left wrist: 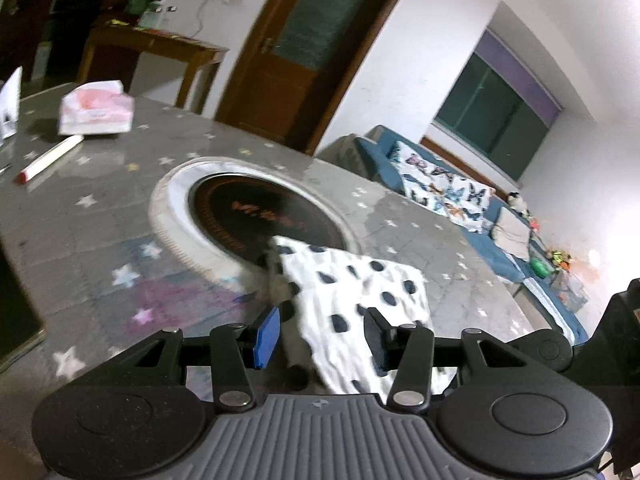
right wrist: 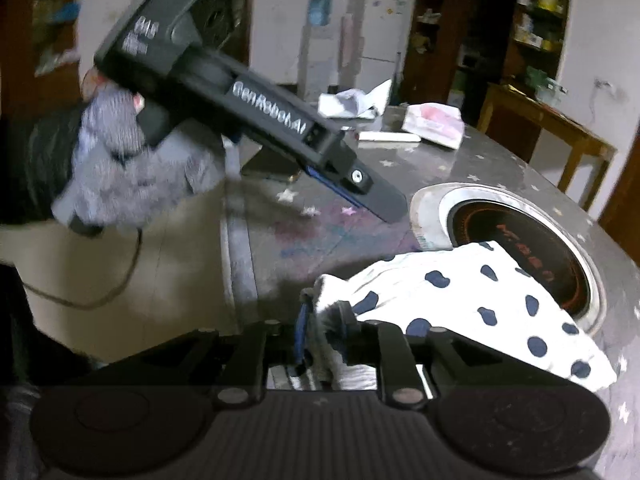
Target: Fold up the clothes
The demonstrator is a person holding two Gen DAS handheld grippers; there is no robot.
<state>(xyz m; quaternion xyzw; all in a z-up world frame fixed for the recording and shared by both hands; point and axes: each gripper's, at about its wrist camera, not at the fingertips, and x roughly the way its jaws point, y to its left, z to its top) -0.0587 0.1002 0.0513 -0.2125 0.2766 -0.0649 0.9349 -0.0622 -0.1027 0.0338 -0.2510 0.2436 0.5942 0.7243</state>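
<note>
A white cloth with navy dots (left wrist: 360, 292) lies on the grey star-patterned table (left wrist: 80, 220), partly over a round black hob (left wrist: 264, 212) set in the tabletop. In the right wrist view my right gripper (right wrist: 324, 328) is shut on the near left edge of the cloth (right wrist: 480, 292), with grey-white fabric bunched between its pads. My left gripper (left wrist: 320, 336) stands open with a wide gap. The cloth shows through that gap, but the pads do not press on it. From the right wrist view the left gripper (right wrist: 384, 204) hovers above the table, left of the hob (right wrist: 520, 232), held by a gloved hand (right wrist: 116, 152).
A pink tissue pack (left wrist: 96, 108) and a white stick (left wrist: 50, 158) lie at the far side of the table. Crumpled paper (right wrist: 352, 104) sits near them. A blue sofa (left wrist: 500, 216), a wooden side table (left wrist: 160, 44) and a brown door (left wrist: 304, 52) stand beyond.
</note>
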